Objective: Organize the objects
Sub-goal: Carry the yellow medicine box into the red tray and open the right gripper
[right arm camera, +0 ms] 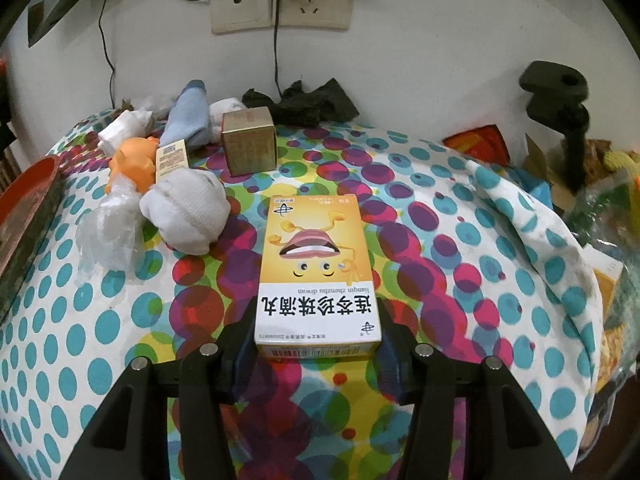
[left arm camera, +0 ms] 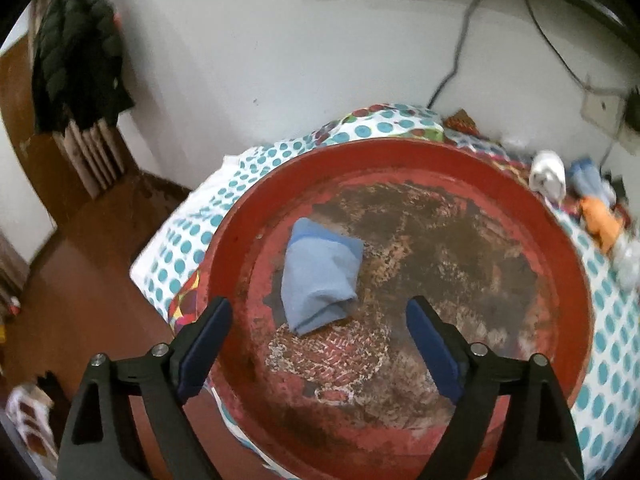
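Note:
My left gripper [left arm camera: 319, 314] is open and empty above a worn red round tray [left arm camera: 560, 240]. A folded blue cloth [left arm camera: 318, 276] lies in the tray, just beyond the fingertips. My right gripper [right arm camera: 318, 320] is shut on a yellow and white medicine box [right arm camera: 318, 272], holding it by its near end over the dotted tablecloth [right arm camera: 440, 240]. The tray's edge shows in the right wrist view [right arm camera: 28, 208] at the far left.
Beyond the held box lie a white rolled sock [right arm camera: 188, 210], a crumpled clear plastic bag [right arm camera: 106, 232], an orange toy [right arm camera: 134, 164], a blue sock [right arm camera: 188, 118], a brown carton [right arm camera: 249, 146] and a black bag [right arm camera: 308, 104]. A wall with sockets [right arm camera: 280, 4] stands behind. A black stand [right arm camera: 560, 108] is at right.

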Motion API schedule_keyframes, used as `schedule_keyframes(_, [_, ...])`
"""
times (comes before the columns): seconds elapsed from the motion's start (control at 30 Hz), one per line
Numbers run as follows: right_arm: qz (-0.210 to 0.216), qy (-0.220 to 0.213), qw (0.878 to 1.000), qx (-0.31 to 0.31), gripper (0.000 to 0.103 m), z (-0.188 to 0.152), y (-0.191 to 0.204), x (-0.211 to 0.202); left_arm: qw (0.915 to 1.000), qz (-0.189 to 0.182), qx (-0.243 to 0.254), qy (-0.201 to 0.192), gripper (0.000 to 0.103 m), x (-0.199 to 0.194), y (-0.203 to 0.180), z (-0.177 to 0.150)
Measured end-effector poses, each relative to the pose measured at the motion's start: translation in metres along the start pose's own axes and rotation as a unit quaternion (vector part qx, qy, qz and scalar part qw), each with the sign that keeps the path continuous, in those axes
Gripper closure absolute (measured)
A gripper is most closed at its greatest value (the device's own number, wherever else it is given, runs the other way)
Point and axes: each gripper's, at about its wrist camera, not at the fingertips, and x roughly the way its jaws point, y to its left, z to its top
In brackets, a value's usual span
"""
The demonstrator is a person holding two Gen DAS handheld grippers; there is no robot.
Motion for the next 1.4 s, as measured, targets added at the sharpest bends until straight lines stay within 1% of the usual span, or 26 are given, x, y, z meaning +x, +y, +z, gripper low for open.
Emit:
schedule_keyframes(0.07, [-0.006, 0.002, 1.0, 0.01, 0.051, -0.005, -0.001, -0.007, 0.9998, 0.006, 0.017, 0.001, 0.013, 0.0, -0.005, -0.001])
schedule_keyframes(0.13, [-0.006, -0.001, 1.0, 0.026, 0.051, -0.01, -0.003, -0.016, 0.9996, 0.003, 0.027, 0.001, 0.013, 0.001, -0.009, -0.002])
schedule_keyframes(0.23, [-0.005, -0.012, 0.998, 0.053, 0.051, -0.018, -0.008, -0.039, 0.9995, -0.003, 0.031, 0.004, 0.013, 0.001, -0.01, -0.003])
schedule_keyframes(0.3, [-0.002, -0.019, 0.998, 0.061, 0.051, -0.021, 0.0, -0.053, 0.9996, -0.006, 0.028, 0.004, 0.013, 0.002, -0.008, -0.002])
schedule_keyframes(0.4, [0.009, -0.028, 0.998, 0.046, 0.051, -0.019, 0.02, -0.07, 0.9998, -0.006, 0.02, 0.003, 0.011, 0.002, -0.002, -0.001])
schedule_keyframes(0.53, [0.03, -0.038, 0.999, 0.011, 0.051, -0.008, 0.064, -0.084, 0.9999, 0.003, 0.009, -0.002, 0.008, -0.001, 0.011, 0.001])
schedule_keyframes(0.7, [0.07, -0.048, 0.996, -0.042, 0.051, 0.009, 0.136, -0.092, 0.9997, 0.023, -0.001, -0.01, 0.008, -0.005, 0.031, 0.004])
schedule_keyframes(0.83, [0.111, -0.04, 0.989, -0.086, 0.051, 0.02, 0.198, -0.087, 0.9995, 0.023, -0.015, -0.012, 0.006, -0.008, 0.043, 0.005])
schedule_keyframes(0.97, [0.151, -0.023, 0.981, -0.123, 0.051, 0.027, 0.259, -0.075, 0.9993, 0.027, -0.025, -0.011, 0.005, -0.008, 0.053, 0.006])
schedule_keyframes(1.03, [0.161, -0.018, 0.976, -0.146, 0.051, 0.029, 0.289, -0.068, 0.999, 0.032, -0.03, -0.009, 0.004, -0.007, 0.058, 0.006])
schedule_keyframes(1.2, [0.185, 0.006, 0.967, -0.176, 0.051, 0.03, 0.343, -0.051, 0.9982, 0.045, -0.039, -0.003, 0.004, -0.002, 0.07, 0.006])
schedule_keyframes(1.3, [0.189, 0.02, 0.964, -0.187, 0.051, 0.032, 0.366, -0.039, 0.9977, 0.047, -0.048, 0.002, 0.004, 0.002, 0.076, 0.005])
schedule_keyframes(1.4, [0.193, 0.03, 0.963, -0.184, 0.051, 0.036, 0.379, -0.03, 0.9974, 0.046, -0.056, 0.006, 0.004, 0.004, 0.081, 0.003])
